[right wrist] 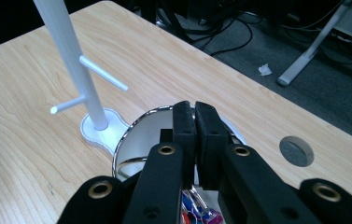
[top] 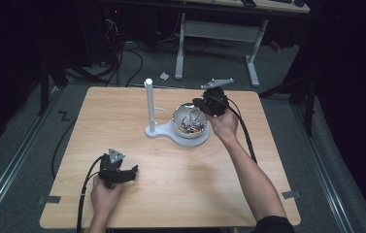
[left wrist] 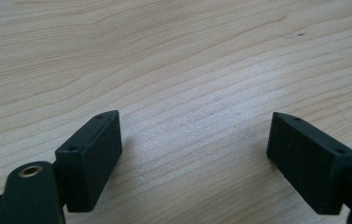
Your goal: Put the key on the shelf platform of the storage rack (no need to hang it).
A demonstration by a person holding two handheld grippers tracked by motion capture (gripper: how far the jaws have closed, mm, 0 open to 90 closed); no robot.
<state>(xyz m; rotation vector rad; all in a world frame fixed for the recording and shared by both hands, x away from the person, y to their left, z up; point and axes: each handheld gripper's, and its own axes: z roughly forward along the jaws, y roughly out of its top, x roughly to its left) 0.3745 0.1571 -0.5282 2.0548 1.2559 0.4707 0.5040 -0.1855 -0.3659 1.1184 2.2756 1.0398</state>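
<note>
From above, my right gripper [top: 201,108] hangs over the shiny round metal bowl [top: 190,127] beside the white pegged stand [top: 149,104] on the light wooden table [top: 171,184]. My left gripper [left wrist: 194,154] rests with its fingers spread wide, holding nothing. My right fingers [right wrist: 184,126] are pressed together above the bowl; whether they pinch anything I cannot tell.

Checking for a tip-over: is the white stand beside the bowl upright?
Upright: the white stand rises straight from its base beside the bowl, pegs sticking out sideways.

Wooden table [top: 171,194] (desk [top: 219,29] behind)
</note>
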